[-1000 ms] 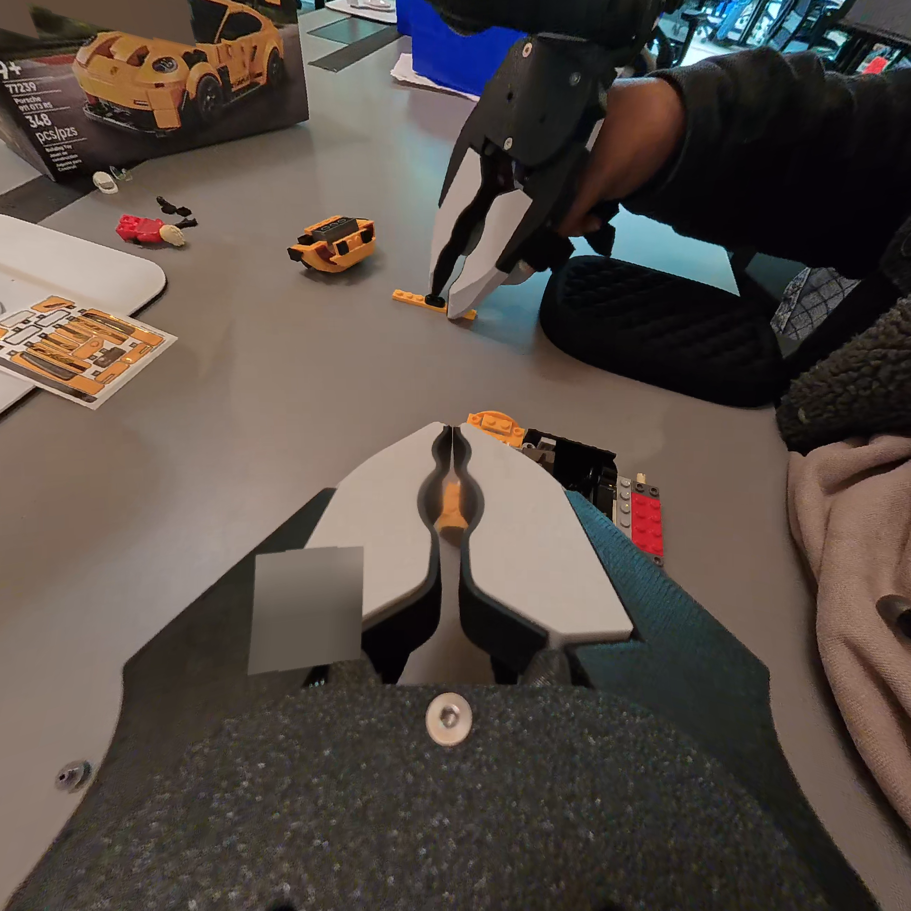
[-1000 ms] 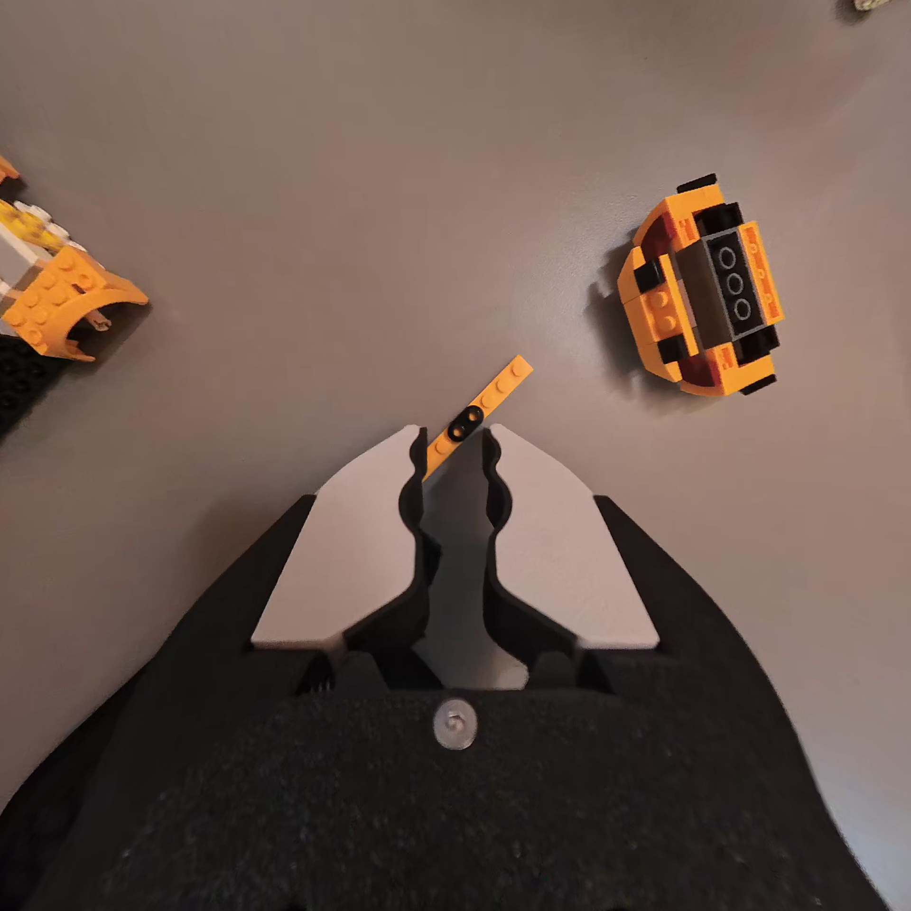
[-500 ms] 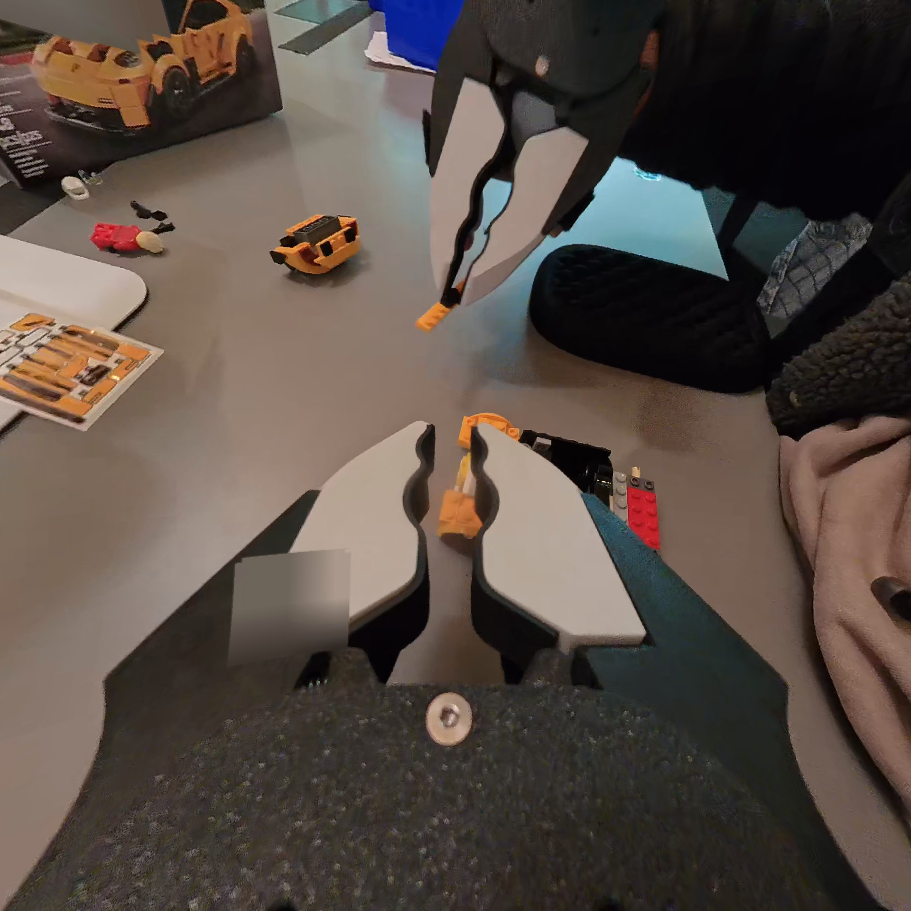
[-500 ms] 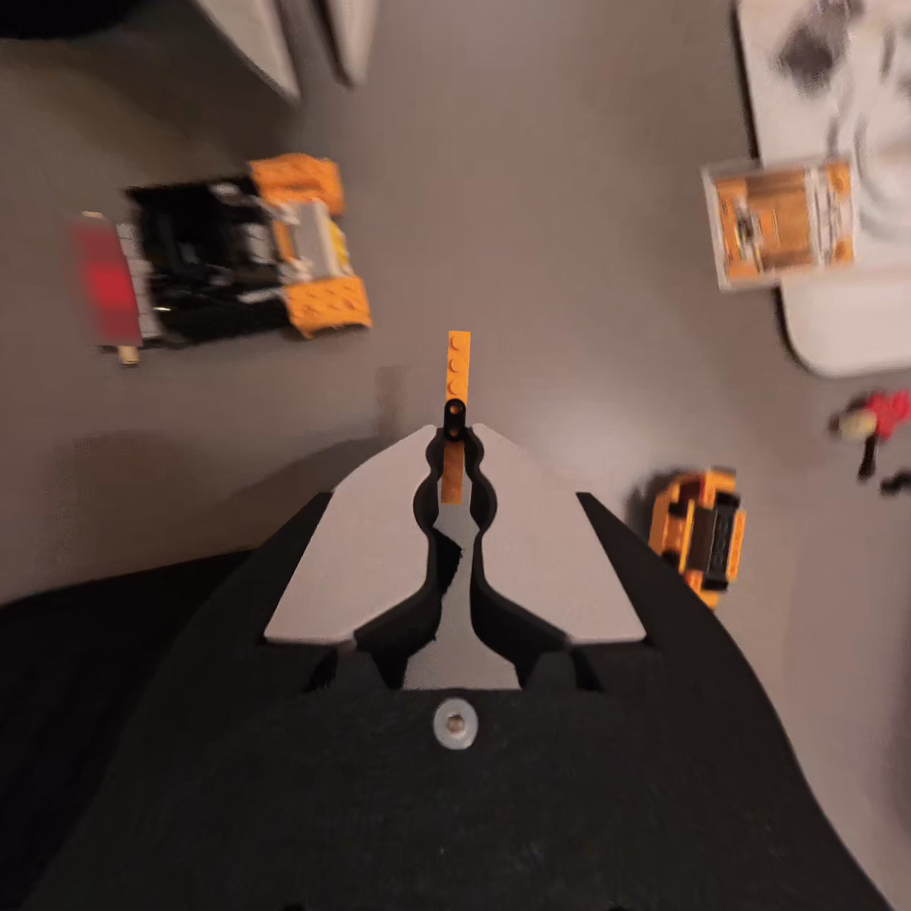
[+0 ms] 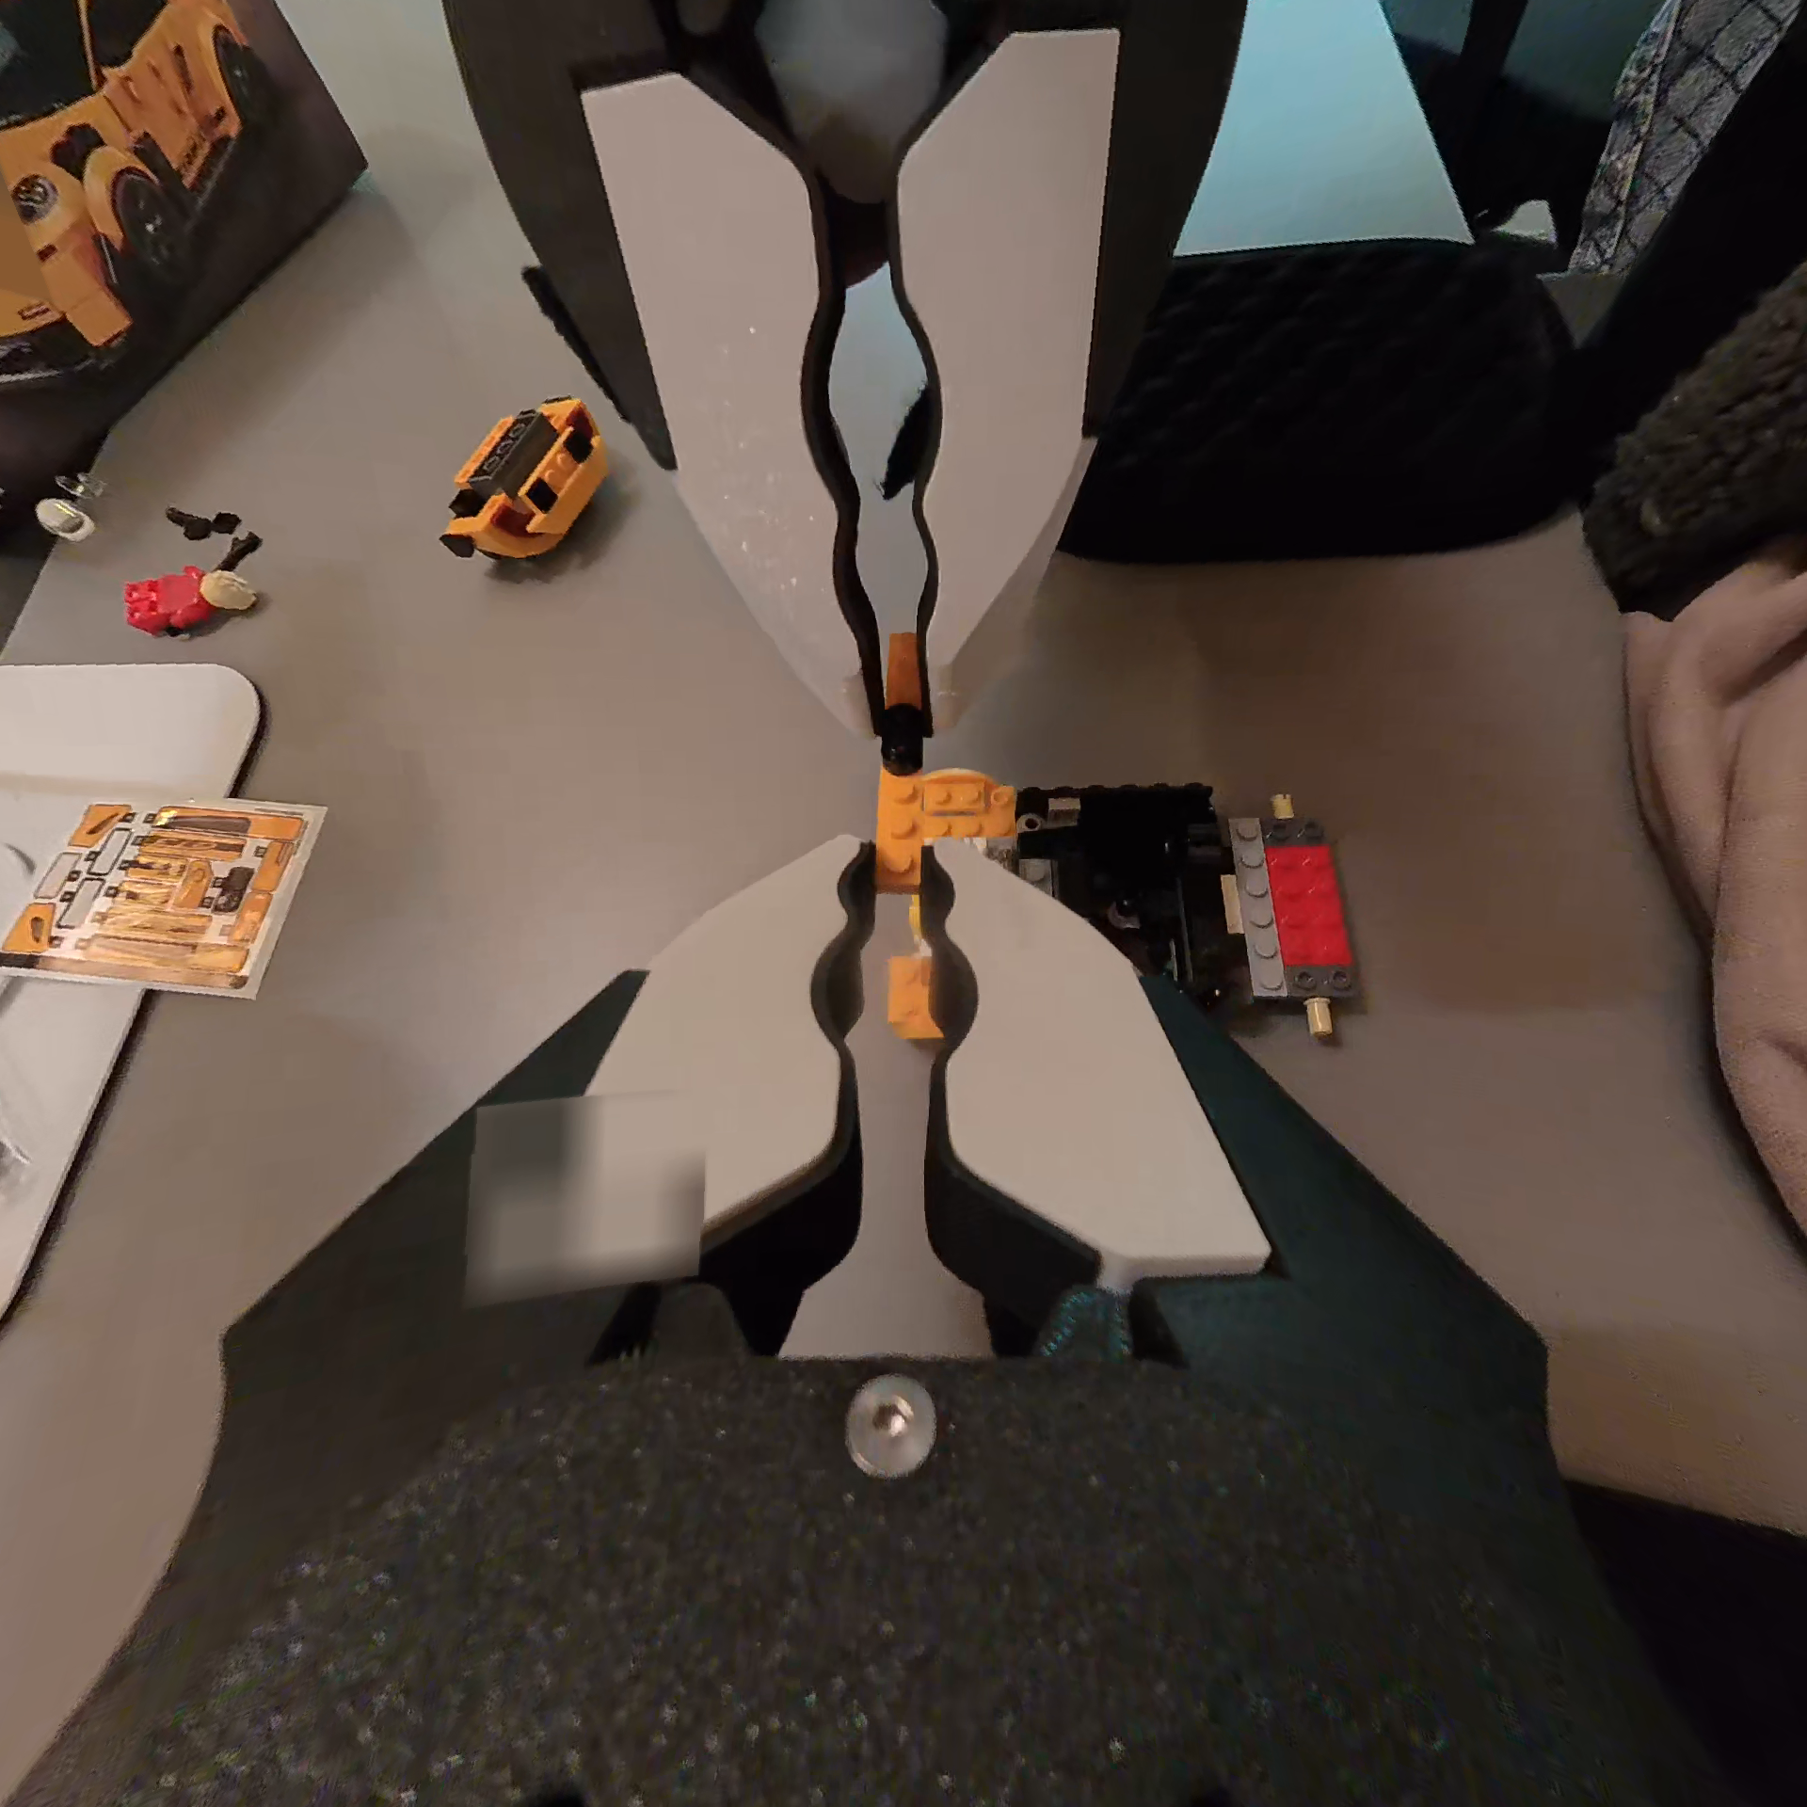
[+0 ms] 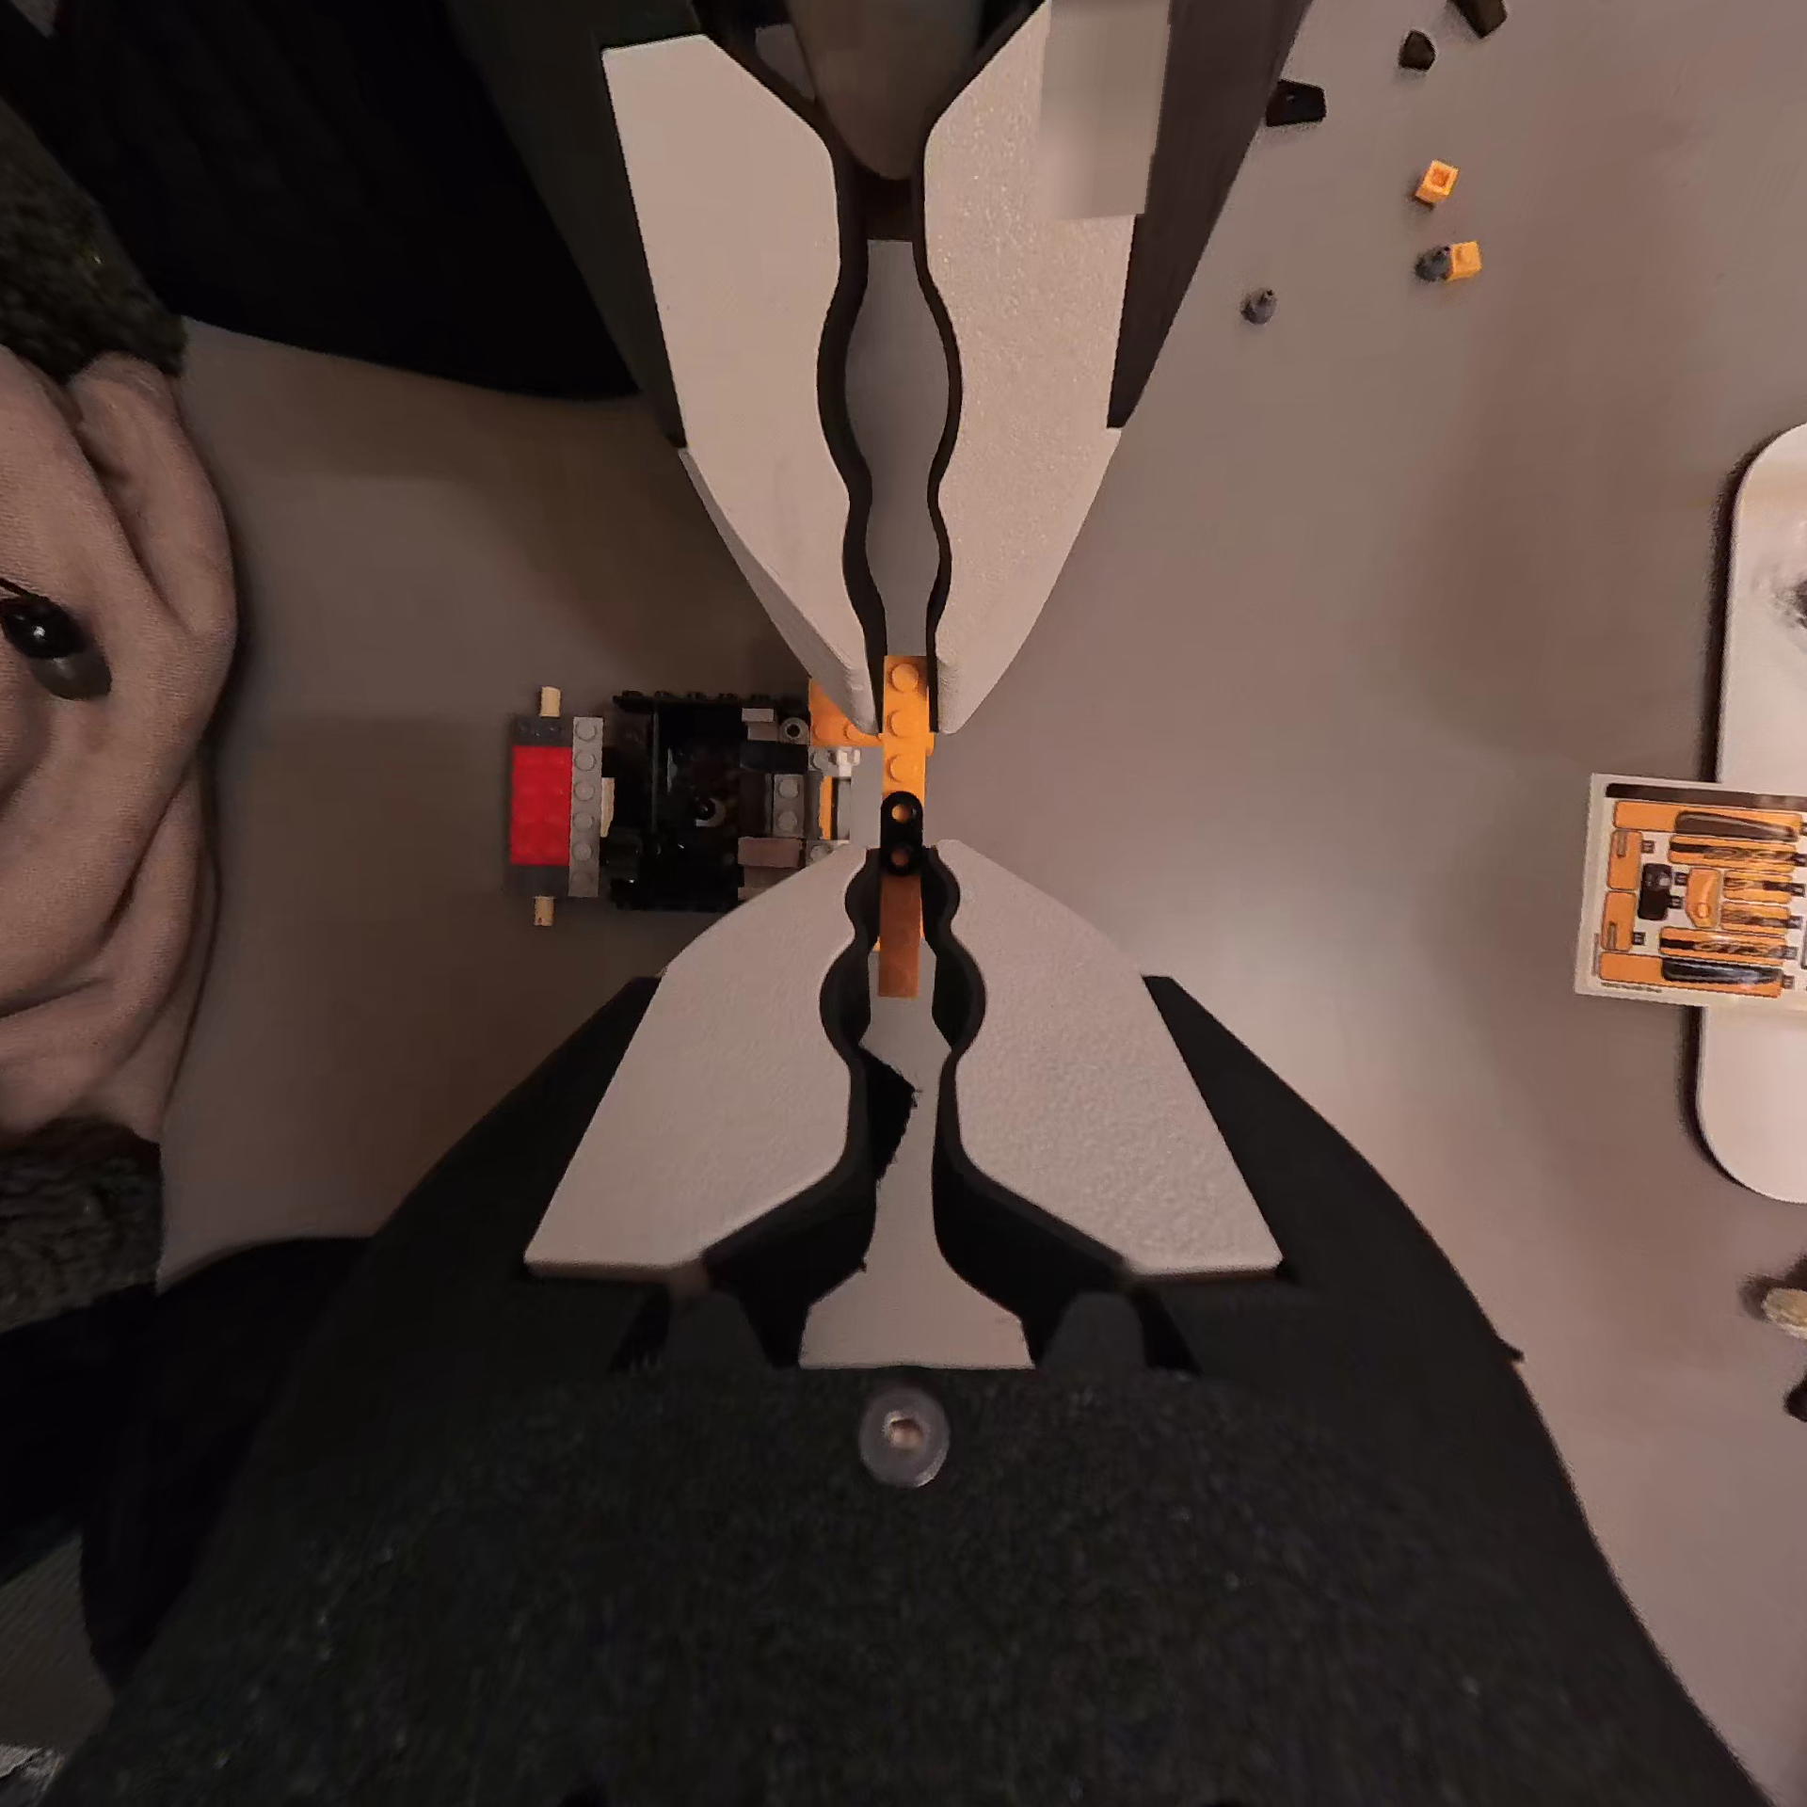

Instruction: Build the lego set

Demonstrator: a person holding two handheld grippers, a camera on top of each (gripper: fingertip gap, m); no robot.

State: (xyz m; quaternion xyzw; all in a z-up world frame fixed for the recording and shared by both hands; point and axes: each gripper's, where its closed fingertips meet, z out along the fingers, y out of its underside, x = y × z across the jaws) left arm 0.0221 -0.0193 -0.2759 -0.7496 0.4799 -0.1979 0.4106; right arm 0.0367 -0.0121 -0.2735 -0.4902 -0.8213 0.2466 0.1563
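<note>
A long thin orange plate [image 6: 902,743] with a small black piece [image 6: 902,831] on it is held between both grippers above the grey table [image 5: 587,782]. My right gripper [image 6: 904,856] is shut on the end with the black piece. My left gripper [image 5: 898,851] faces it tip to tip and is closed on the plate's [image 5: 898,831] other end. In the left wrist view the right gripper [image 5: 898,724] comes down from the top. The black car chassis [image 5: 1124,880] with orange fender and red rear plate lies on the table just right of the tips; it also shows in the right wrist view [image 6: 684,802].
An orange sub-assembly [image 5: 528,469], a red figure part [image 5: 176,596] and the set's box [image 5: 147,196] are at the far left. A sticker sheet [image 5: 156,890] lies by a white tray [image 5: 117,724]. Small loose pieces [image 6: 1447,220] lie near. A black chair seat [image 5: 1320,391] and beige cloth [image 5: 1740,782] are right.
The left gripper let go of the chassis, which now lies on the table. The right gripper picked the orange plate off the table and brought it to the left gripper, which closed on its free end.
</note>
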